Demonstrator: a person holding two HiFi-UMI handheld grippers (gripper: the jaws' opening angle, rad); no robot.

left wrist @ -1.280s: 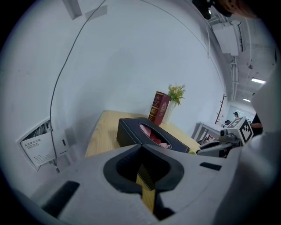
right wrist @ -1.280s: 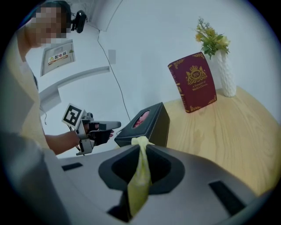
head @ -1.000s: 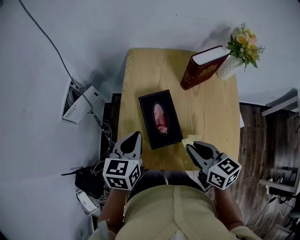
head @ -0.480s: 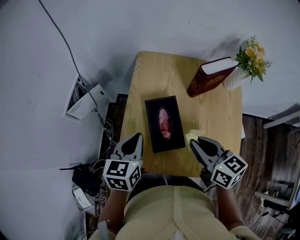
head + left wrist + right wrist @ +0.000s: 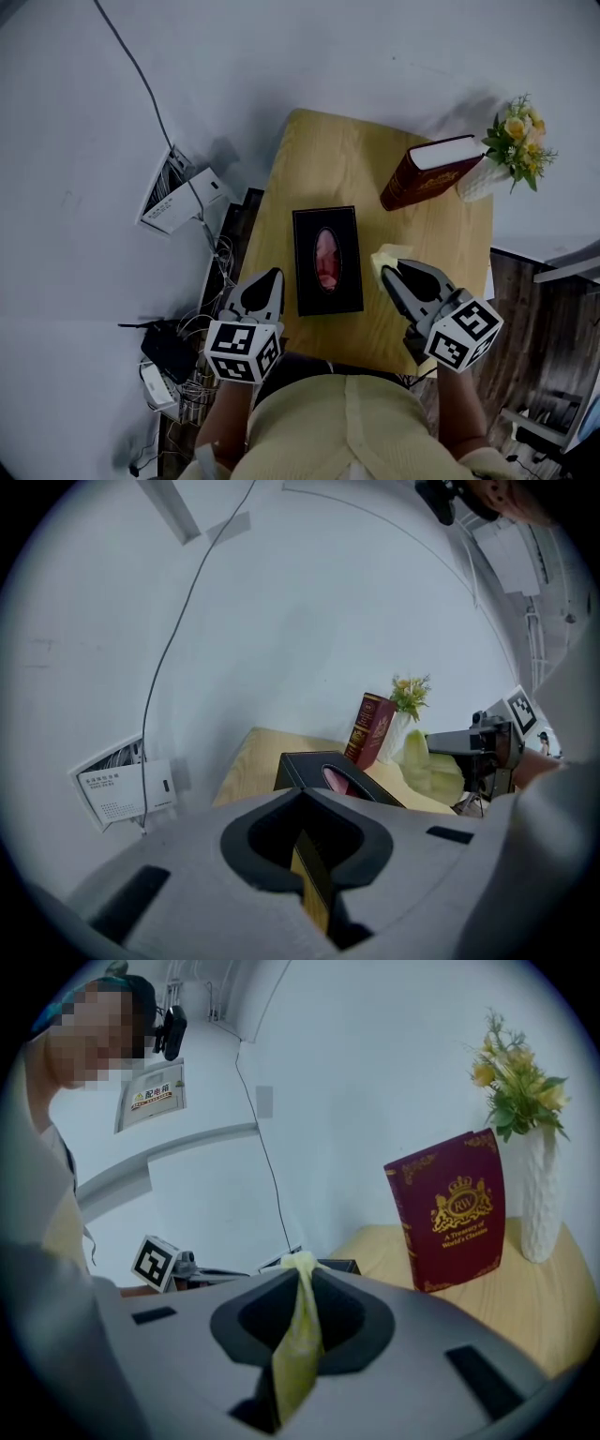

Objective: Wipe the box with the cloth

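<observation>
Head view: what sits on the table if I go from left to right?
black box → red book → vase of flowers

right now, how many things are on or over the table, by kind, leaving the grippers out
black tissue box: 1
red book: 1
white vase of flowers: 1
yellow cloth: 1
total: 4
</observation>
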